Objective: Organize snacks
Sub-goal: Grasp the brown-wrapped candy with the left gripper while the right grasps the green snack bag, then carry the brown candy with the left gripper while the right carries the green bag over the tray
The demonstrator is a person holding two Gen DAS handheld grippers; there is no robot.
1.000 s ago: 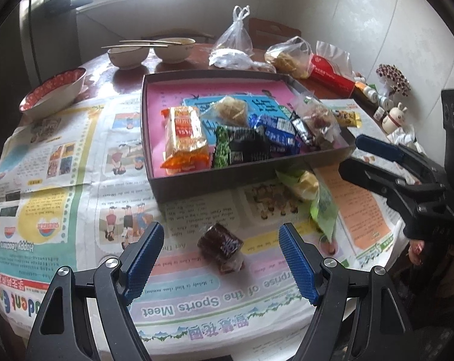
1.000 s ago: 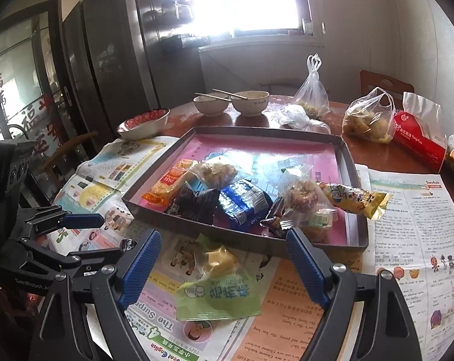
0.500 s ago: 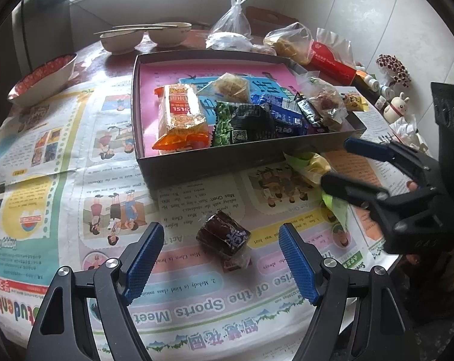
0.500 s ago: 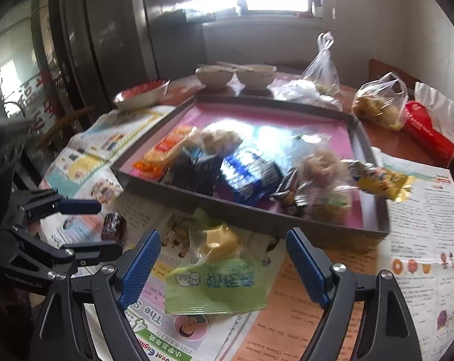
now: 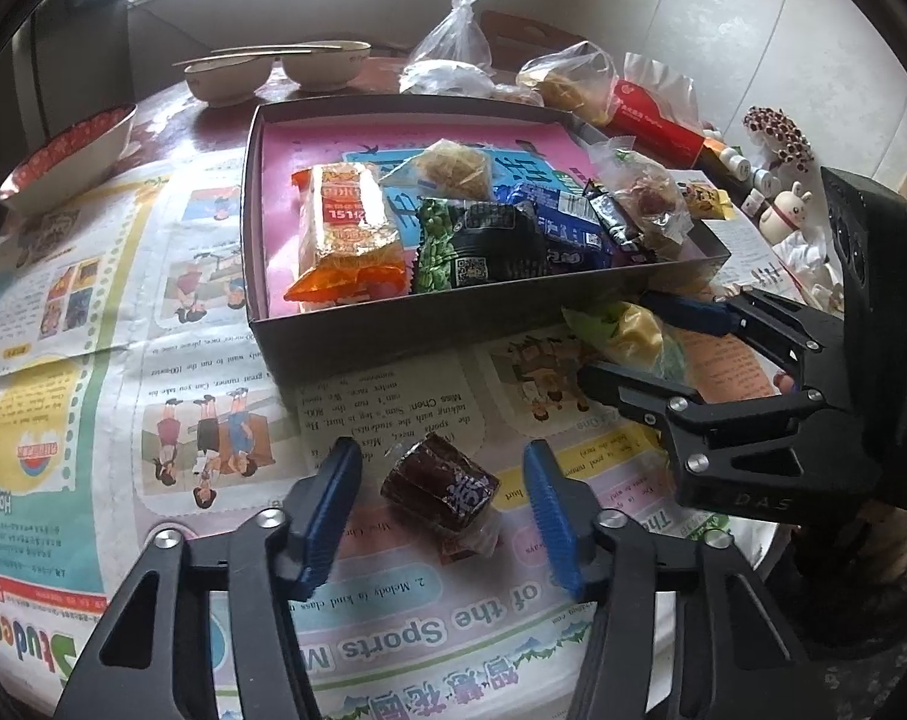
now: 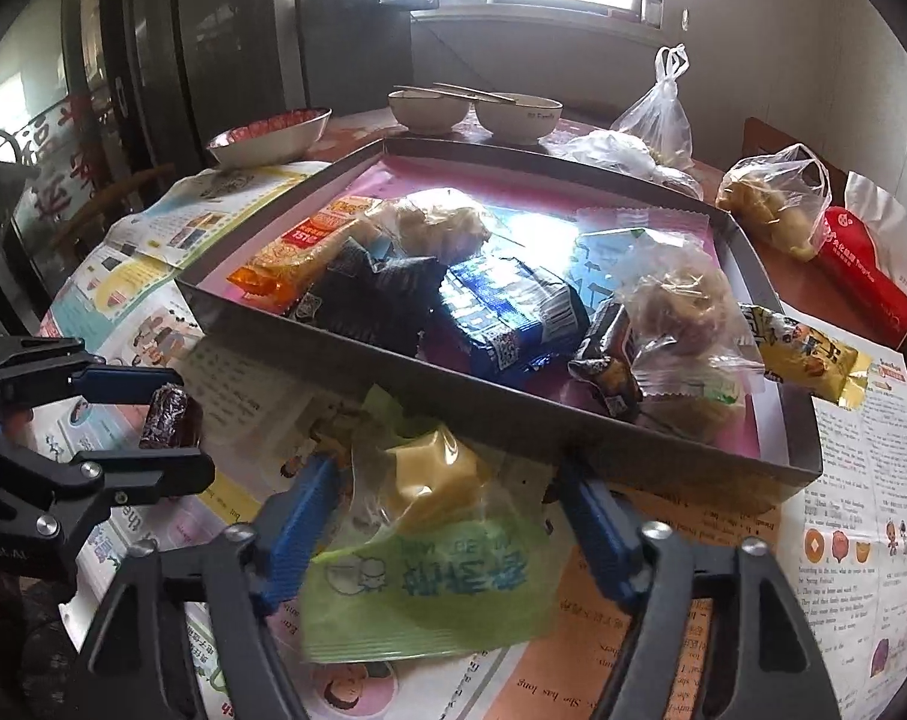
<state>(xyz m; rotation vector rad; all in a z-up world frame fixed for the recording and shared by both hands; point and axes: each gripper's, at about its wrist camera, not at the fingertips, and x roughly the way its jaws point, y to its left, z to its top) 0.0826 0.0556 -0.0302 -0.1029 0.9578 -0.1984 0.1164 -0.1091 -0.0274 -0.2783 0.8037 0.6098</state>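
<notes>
Both grippers have sunk toward the newspaper-covered table (image 5: 171, 360) since a second ago, and their jaws have just been closing. Between the blue pads of the left gripper (image 5: 444, 495) lies the small dark-brown sweet in clear wrapper (image 5: 438, 489), flat on the paper; a gap shows on each side, so the pads do not yet press it. The right gripper (image 6: 447, 498) straddles the green-and-clear plastic packet with a yellow cake inside (image 6: 432, 546), which lies just in front of the near wall of the shallow grey cardboard box lid with a pink floor (image 6: 513, 426); its left pad seems to brush the wrapper edge, its right pad stands clear, so no grip yet. By my reading the step is picking up the two stray snacks. Next, each pair of jaws should close until firm, lift, and carry forward over the wall to join the packets already inside
</notes>
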